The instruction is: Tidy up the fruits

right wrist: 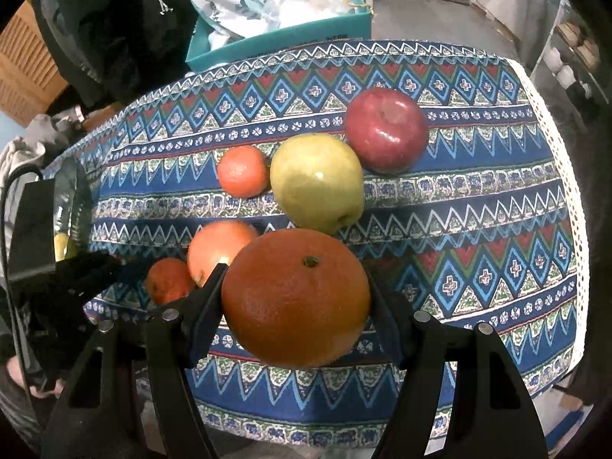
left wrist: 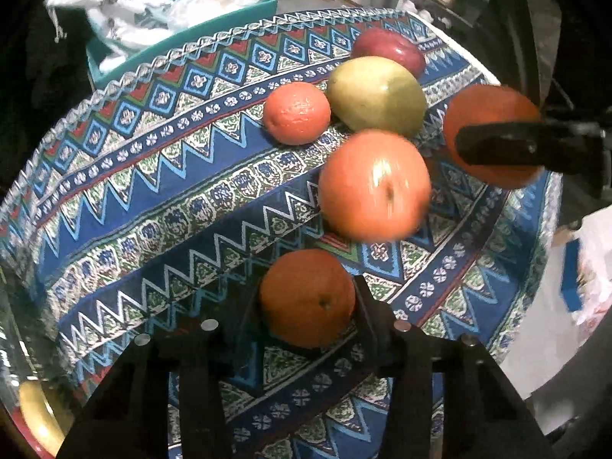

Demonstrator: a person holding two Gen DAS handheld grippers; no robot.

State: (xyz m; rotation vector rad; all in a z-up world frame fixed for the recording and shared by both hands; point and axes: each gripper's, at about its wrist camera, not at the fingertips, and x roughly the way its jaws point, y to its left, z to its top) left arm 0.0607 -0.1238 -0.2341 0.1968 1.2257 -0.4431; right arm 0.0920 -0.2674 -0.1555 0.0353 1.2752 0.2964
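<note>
On the patterned tablecloth (left wrist: 153, 191) my left gripper (left wrist: 308, 302) is shut on a small orange (left wrist: 306, 294), its fingers pressed on both sides. Just beyond it lies a blurred orange-red apple (left wrist: 375, 185), then a mandarin (left wrist: 296, 113), a green-yellow mango (left wrist: 376, 93) and a dark red apple (left wrist: 388, 48). My right gripper (right wrist: 296, 290) is shut on a large orange (right wrist: 296, 298) and holds it above the cloth. From the right wrist view the mandarin (right wrist: 243, 171), mango (right wrist: 317, 183), red apple (right wrist: 386, 130) and orange-red apple (right wrist: 220, 246) lie behind it.
A teal box (right wrist: 283, 38) filled with plastic bags stands past the table's far edge. At the left, a clear glass dish (right wrist: 72, 199) holds something yellow (right wrist: 61, 244). The cloth's white lace edge (right wrist: 566, 160) marks the right side. Shelves stand beyond it.
</note>
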